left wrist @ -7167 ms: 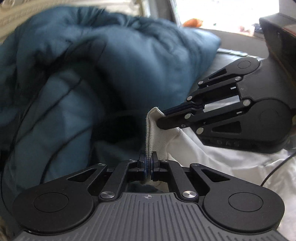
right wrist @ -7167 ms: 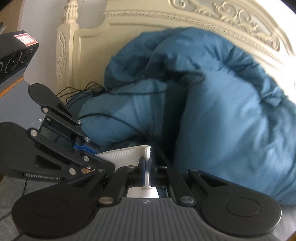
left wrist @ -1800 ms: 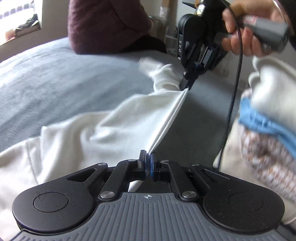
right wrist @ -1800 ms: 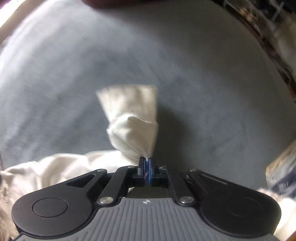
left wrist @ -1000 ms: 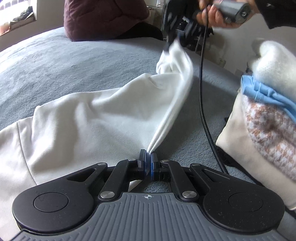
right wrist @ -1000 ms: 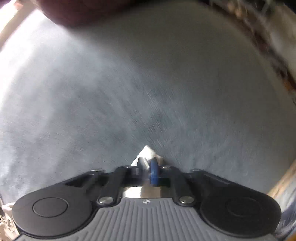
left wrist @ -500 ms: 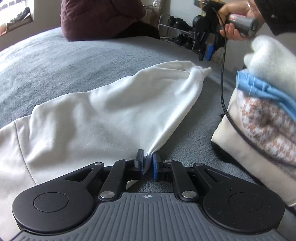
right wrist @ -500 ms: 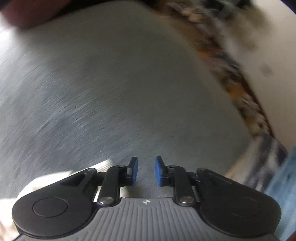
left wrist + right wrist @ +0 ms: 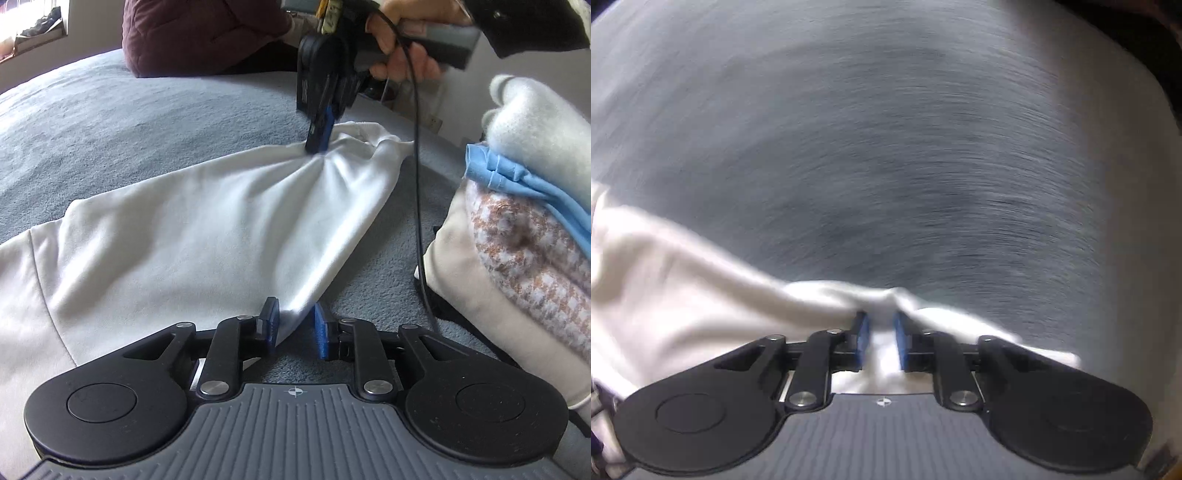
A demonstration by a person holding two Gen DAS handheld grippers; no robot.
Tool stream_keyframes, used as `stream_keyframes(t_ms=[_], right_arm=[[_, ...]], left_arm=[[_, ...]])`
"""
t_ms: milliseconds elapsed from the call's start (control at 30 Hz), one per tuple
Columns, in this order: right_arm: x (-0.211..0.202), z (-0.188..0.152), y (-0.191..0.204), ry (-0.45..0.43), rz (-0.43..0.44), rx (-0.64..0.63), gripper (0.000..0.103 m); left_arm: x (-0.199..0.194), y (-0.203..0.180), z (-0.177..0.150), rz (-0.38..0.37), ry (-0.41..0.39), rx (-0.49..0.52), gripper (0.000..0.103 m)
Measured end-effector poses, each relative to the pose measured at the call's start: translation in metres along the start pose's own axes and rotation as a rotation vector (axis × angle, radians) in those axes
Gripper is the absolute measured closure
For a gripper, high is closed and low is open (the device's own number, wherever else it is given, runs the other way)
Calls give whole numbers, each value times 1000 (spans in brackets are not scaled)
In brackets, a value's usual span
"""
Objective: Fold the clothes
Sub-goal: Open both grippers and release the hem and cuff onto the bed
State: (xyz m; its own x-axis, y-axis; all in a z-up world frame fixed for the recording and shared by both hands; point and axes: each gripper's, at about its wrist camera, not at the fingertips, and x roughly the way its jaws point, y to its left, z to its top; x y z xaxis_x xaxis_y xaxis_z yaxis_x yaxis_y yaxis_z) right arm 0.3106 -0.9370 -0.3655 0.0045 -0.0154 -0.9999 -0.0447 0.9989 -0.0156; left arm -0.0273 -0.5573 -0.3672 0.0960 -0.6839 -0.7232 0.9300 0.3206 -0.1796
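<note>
A white garment [image 9: 192, 229] lies spread on the grey bed cover [image 9: 110, 122]. My left gripper [image 9: 294, 326] is open, its blue pads either side of the garment's near corner, which rests slack between them. My right gripper [image 9: 318, 137], held in a hand, points down onto the garment's far bunched end. In the right wrist view the right gripper [image 9: 881, 328] is open with white cloth [image 9: 701, 288] between and under its pads; that view is motion blurred.
A stack of folded clothes [image 9: 524, 206] stands at the right: a cream layer, an orange check knit, a blue garment, a white fluffy one on top. A black cable [image 9: 417, 177] hangs from the right gripper. A maroon cushion [image 9: 199, 33] lies far back.
Both grippers have opened and let go of the garment, which now lies flat on the bed. The right gripper has come back down onto the garment's far end.
</note>
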Motion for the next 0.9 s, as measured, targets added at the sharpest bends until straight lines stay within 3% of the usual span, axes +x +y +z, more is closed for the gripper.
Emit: stream_keyframes(t_ms=[33, 100, 133, 233, 300, 333, 367, 433, 500, 533, 600, 667, 700, 767, 867, 900], right_arm=[[-8, 3, -6, -31, -47, 41, 100], [-30, 4, 4, -112, -181, -11, 91], [-41, 4, 15, -153, -146, -50, 91], [-61, -2, 67, -196, 129, -166, 90], [-56, -9, 118, -195, 220, -344, 89], [-48, -10, 134, -190, 211, -407, 89], [-39, -10, 148, -185, 183, -462, 89], [-15, -2, 153, -198, -99, -460, 89], [-22, 0, 148, -268, -289, -405, 88], [-32, -3, 147, -303, -238, -394, 88], [-58, -18, 164, -351, -19, -427, 88], [-73, -38, 196, -402, 154, -571, 88], [-71, -44, 211, -396, 198, -644, 88], [-49, -39, 221, -345, 172, -693, 88], [-7, -16, 192, -310, -107, -596, 90], [-13, -14, 180, -325, -119, -528, 88]], left_arm=[[-1, -1, 0, -1, -1, -1, 80], [-2, 0, 0, -1, -1, -11, 79], [-3, 0, 1, -1, -2, -19, 79], [-7, 1, 0, -1, -4, -42, 77], [-10, 1, -2, -1, -6, -53, 77], [-12, 1, -3, -1, -7, -58, 77], [-14, 2, -4, -1, -7, -63, 77], [-22, 5, -6, -5, -13, -84, 76], [-31, 9, -9, -15, -25, -110, 76], [-35, 10, -10, -14, -30, -122, 76], [-41, 16, -12, -13, -33, -150, 75], [-46, 23, -15, -4, -30, -183, 75], [-48, 26, -16, -3, -27, -201, 75], [-54, 32, -19, 4, -26, -231, 75], [-67, 46, -25, 14, -41, -301, 75], [-71, 50, -27, 13, -47, -327, 75]])
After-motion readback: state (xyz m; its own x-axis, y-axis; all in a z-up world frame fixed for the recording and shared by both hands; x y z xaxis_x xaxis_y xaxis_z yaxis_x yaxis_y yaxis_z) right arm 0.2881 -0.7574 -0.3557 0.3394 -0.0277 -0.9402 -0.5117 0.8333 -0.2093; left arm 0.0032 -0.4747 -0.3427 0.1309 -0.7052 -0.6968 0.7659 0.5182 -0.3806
